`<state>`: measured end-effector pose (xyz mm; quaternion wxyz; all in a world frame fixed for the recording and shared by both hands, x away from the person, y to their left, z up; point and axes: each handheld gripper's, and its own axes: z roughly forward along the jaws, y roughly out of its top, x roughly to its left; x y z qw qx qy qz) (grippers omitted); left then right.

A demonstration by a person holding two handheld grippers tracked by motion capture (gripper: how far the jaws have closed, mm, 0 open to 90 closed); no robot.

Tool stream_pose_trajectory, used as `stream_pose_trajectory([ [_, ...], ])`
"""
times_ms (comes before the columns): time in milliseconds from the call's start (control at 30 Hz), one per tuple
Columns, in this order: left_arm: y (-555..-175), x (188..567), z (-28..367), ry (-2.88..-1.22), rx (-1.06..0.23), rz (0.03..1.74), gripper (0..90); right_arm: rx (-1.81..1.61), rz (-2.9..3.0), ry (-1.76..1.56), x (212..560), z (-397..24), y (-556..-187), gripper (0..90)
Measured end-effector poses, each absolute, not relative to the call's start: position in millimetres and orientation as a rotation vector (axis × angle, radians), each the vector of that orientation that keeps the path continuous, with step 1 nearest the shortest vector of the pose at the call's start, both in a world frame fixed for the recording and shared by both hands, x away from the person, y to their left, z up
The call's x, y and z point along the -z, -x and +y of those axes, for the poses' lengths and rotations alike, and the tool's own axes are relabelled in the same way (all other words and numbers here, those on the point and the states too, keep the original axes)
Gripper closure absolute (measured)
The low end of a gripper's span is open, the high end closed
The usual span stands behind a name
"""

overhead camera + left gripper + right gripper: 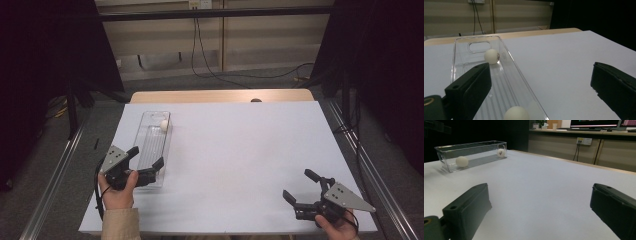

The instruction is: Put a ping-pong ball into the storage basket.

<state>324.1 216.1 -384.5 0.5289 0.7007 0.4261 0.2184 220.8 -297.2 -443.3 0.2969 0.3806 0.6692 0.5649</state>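
- A wide white rectangular surface (pixel 240 165) is lying under everything, mostly bare.
- A long clear rigid plastic tray (pixel 152 148) with ribbed floor is sitting at the left side of the surface, running away from the person.
- The left gripper (pixel 145 161) is hovering at the tray's near end, jaws spread wide and holding nothing, one jaw over the tray, one over the surface beside it.
- The right gripper (pixel 300 187) is waiting well apart at the near right, jaws likewise released and empty.
- Two small white plastic balls are resting inside the tray: the far ball (pixel 491 56) near the far end, the near ball (pixel 516 114) just below the left jaws.
- Each ball is probably light, smooth, and prone to rolling or squirting out; squeezing gently across its widest middle seems safest.
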Motion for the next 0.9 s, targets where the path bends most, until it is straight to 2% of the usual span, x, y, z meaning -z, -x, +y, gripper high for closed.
stream_pose_trajectory([
  [900, -309, 398, 227, -1.681, -0.575, 0.998, 3.3, -1.501, 1.780, -1.010, 443, -297, -221, 1.9],
])
